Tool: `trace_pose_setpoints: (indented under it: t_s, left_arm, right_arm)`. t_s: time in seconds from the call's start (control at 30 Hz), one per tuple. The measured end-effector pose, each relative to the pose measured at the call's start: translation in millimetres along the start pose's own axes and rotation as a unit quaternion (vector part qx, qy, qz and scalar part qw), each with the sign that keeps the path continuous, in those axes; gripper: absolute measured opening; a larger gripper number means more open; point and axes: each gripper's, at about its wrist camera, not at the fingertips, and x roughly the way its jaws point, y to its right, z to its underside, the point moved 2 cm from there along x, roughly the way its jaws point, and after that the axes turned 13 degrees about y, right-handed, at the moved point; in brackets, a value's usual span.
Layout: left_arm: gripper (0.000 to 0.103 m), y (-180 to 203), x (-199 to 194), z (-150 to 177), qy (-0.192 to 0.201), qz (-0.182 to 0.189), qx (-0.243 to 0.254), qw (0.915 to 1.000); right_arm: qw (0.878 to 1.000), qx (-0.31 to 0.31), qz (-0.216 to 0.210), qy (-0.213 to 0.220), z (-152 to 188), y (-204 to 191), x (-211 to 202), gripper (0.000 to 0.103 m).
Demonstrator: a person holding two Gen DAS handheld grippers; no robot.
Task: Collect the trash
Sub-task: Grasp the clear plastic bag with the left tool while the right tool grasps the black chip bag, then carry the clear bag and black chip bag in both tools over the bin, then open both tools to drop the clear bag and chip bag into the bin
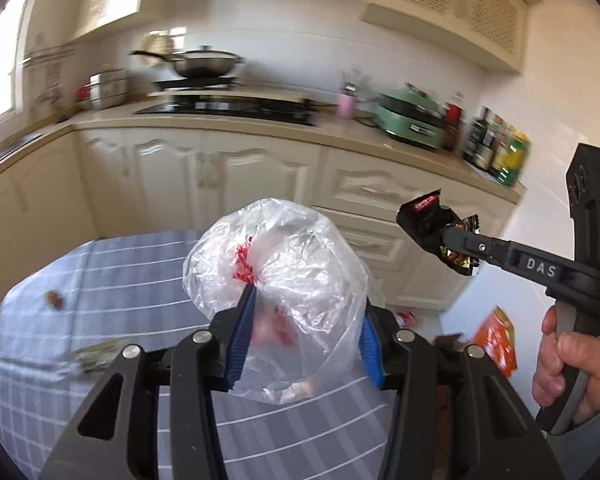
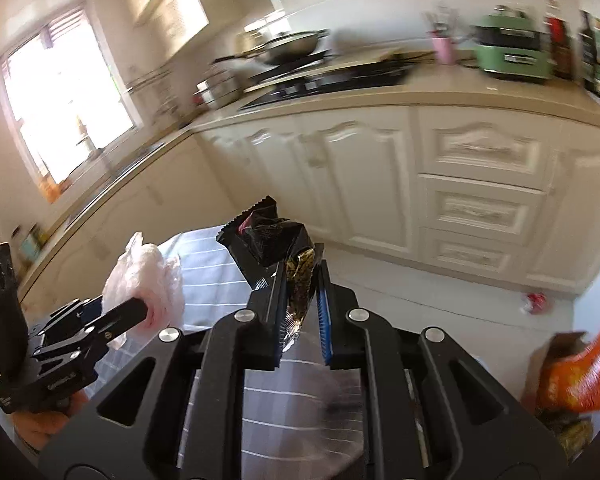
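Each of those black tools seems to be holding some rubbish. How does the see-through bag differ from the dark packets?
The crumpled clear plastic bag is see-through, with red showing inside; the black and gold foil snack wrappers are opaque and shiny. The bag puffs out wide and rounded, while the wrappers are smaller, creased and angular. The bag sits in the left tool, the wrappers in the right tool. Both are held up above the grey striped tablecloth.

Ahead of the grippers, a cream counter (image 1: 284,130) runs along the wall above panelled cabinet doors (image 2: 340,176). On it sits a black hob (image 1: 228,110) carrying a wok (image 1: 202,62). Right of the hob stand a pink utensil holder (image 1: 346,104), a green electric cooker (image 1: 414,122) and several bottles (image 1: 496,152). Far left, a bright window (image 2: 66,104). Below, a grey checked tablecloth (image 1: 112,276).
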Motion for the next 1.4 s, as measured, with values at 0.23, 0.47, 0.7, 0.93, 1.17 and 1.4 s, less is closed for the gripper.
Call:
trace_pose_setpoints:
  t_s: [0.23, 0.47, 0.7, 0.93, 1.17, 1.4]
  left_arm:
    - [0.045, 91.0, 55.3, 19.6, -0.046, 0.079, 0.046, 0.9948]
    - [0.045, 163.2, 119.8, 67.4, -0.127, 0.139, 0.076, 0.9792]
    - [0.046, 193.0, 187.5, 130.5, -0.228, 0.150, 0.075, 0.9591]
    - [0.046, 207.3, 227.5, 154.7, -0.268, 0.149, 0.078, 0.9485]
    - [0.090, 199.8, 266.4, 170.9, -0.302, 0.110, 0.079, 0.9437]
    - [0.093, 182.1, 253.8, 152.9, -0.282, 0.085, 0.066, 0.9534]
  right_arm:
    - [0.995, 0.048, 0.087, -0.005, 16.9, 102.6, -24.7, 0.014]
    - [0.985, 0.094, 0.142, -0.037, 55.9, 168.3, -26.9, 0.014]
    - [0.973, 0.137, 0.164, -0.090, 98.6, 215.1, -5.1, 0.014]
    - [0.961, 0.173, 0.167, -0.134, 127.9, 246.4, 29.3, 0.015]
    - [0.944, 0.229, 0.175, -0.157, 157.7, 277.1, 52.3, 0.086]
    - [0.941, 0.234, 0.195, -0.147, 161.1, 276.5, 40.4, 0.097]
